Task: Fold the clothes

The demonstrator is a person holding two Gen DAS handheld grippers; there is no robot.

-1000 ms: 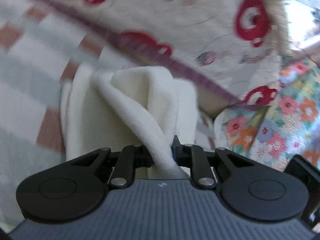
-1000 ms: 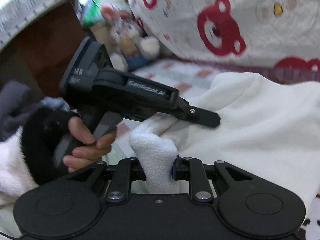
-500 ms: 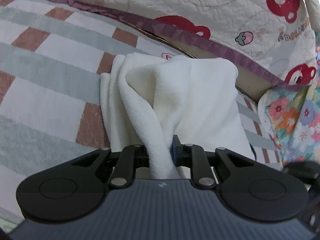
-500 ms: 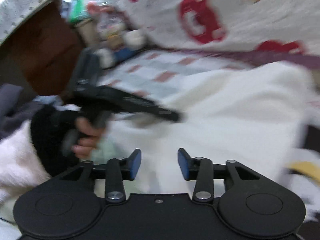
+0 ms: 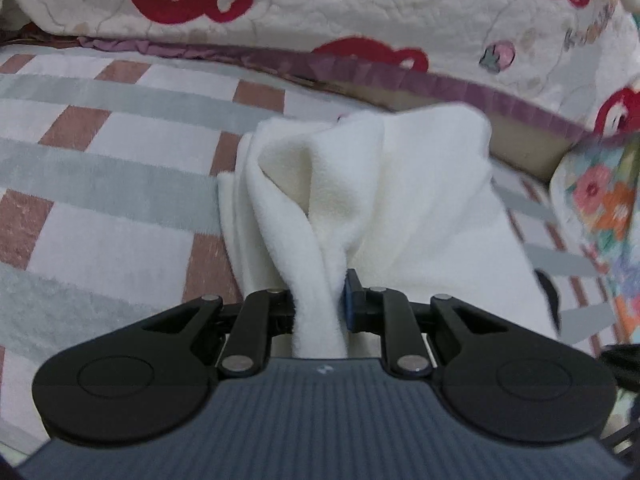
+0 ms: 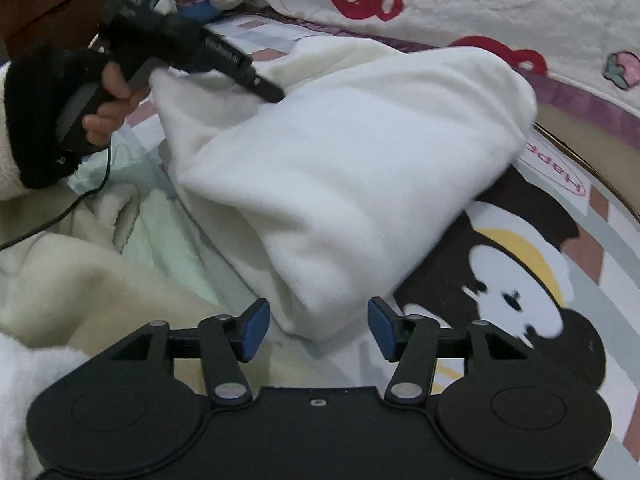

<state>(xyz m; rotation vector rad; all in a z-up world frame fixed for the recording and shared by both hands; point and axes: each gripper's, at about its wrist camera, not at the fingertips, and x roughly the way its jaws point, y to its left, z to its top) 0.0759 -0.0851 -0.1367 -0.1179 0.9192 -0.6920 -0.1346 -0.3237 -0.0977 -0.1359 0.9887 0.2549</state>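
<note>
Left hand-held gripper [image 5: 318,300] is pinched tight on a bunched-up edge of the white fleece garment [image 5: 360,200], so only a thick rope of fabric sits between the pads, while my right hand-held gripper [image 6: 318,330] has its blue pads spread wide with nothing in them, hovering just short of the near end of the same garment [image 6: 340,168]. That fleece is lying as a puffy, doubled-over bundle on the bed, on the checked grey-and-brown blanket [image 5: 100,184], partly over a dark cartoon-print mat with a white and yellow figure [image 6: 520,264], right up against the white quilt with red bears [image 5: 360,12]. What worries me: I'm holding a wad rather than a clean corner, so if I pull, the layers will probably slide unevenly and the fold goes lopsided, or the fleece just slips out since it's thick and springy. With the right side loose, nothing pins the far part, so any tug from the left could drag the whole bundle across the blanket instead of flattening it. It also looks rounded and full of air, so I'd guess it'll spring back open. And the thin black cable [image 6: 52,216] by my left hand [image 6: 108,100] could snag in the cloth.
</note>
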